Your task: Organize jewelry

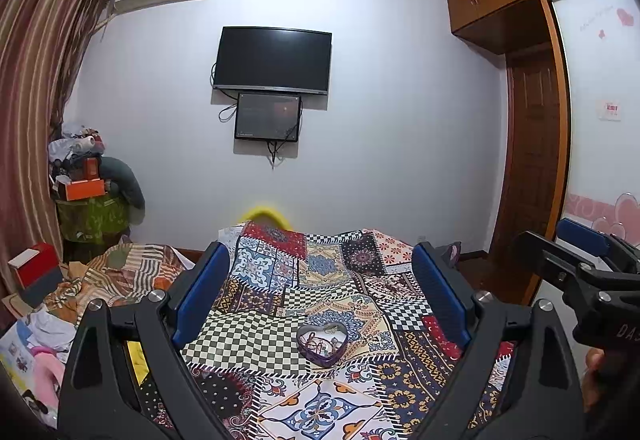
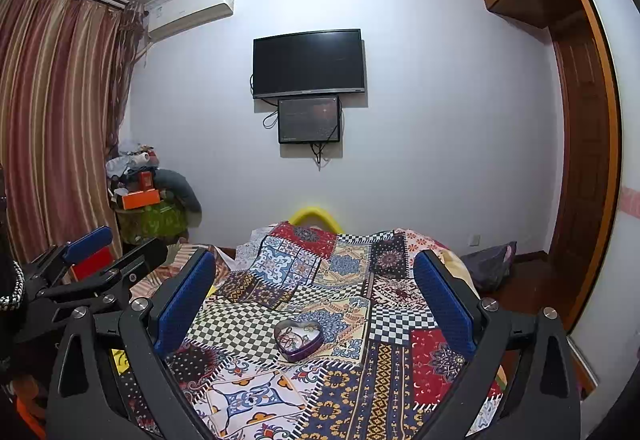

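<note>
On the patchwork bedspread, between the wide-spread blue pads of the left gripper, sits a purple heart-shaped tin, lid off, holding a tangle of jewelry too small to itemise. From the right gripper, likewise spread wide and empty, the tin lies at roughly 6 o'clock of centre. Partial lettering "DA" shows on the right gripper's body at 3 o'clock in the left view; no other writing is legible.

One heart-shaped tin, two claws, two wall screens.
</note>
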`<move>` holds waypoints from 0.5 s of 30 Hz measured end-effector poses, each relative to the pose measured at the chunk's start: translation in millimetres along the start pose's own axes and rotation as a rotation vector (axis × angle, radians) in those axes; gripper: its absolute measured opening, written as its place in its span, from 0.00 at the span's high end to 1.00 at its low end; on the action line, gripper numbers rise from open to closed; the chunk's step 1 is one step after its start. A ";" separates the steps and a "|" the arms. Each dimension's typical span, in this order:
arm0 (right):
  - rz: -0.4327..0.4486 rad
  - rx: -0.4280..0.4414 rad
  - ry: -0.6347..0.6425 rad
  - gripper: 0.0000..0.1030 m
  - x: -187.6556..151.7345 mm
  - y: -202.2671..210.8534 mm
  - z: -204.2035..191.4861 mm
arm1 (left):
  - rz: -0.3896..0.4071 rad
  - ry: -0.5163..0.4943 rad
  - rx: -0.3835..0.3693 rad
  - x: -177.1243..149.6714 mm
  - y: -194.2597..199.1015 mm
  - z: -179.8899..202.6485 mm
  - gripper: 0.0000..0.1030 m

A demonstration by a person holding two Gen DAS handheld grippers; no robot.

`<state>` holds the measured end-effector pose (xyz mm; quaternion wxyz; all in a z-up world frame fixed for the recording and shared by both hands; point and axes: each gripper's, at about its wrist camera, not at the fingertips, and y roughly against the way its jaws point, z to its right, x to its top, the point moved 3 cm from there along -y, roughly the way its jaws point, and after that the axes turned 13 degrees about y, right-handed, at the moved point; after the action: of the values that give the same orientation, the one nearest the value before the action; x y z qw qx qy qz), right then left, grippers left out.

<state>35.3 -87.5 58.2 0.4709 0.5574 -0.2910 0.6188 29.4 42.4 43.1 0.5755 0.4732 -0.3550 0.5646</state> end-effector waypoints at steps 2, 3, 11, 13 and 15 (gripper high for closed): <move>-0.004 0.002 -0.003 0.04 0.2 -0.4 -0.4 | -0.004 -0.001 -0.002 -0.5 -0.5 -0.1 0.10; -0.006 0.001 -0.005 0.04 -0.3 -0.7 -0.4 | -0.006 -0.003 0.000 -1.0 -1.1 0.0 0.10; -0.008 0.001 -0.010 0.04 -1.4 -1.7 0.3 | -0.016 -0.013 -0.004 -4.1 -2.4 0.3 0.10; -0.009 0.001 -0.013 0.04 -1.7 -2.2 1.1 | -0.019 -0.018 -0.004 -5.3 -2.8 1.4 0.10; -0.012 0.002 -0.015 0.04 -3.1 -2.8 1.2 | -0.024 -0.020 -0.005 -6.2 -3.6 1.8 0.10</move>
<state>38.2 -88.3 55.0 0.4718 0.5640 -0.2907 0.6122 32.5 39.0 37.3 0.5801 0.4813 -0.3564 0.5521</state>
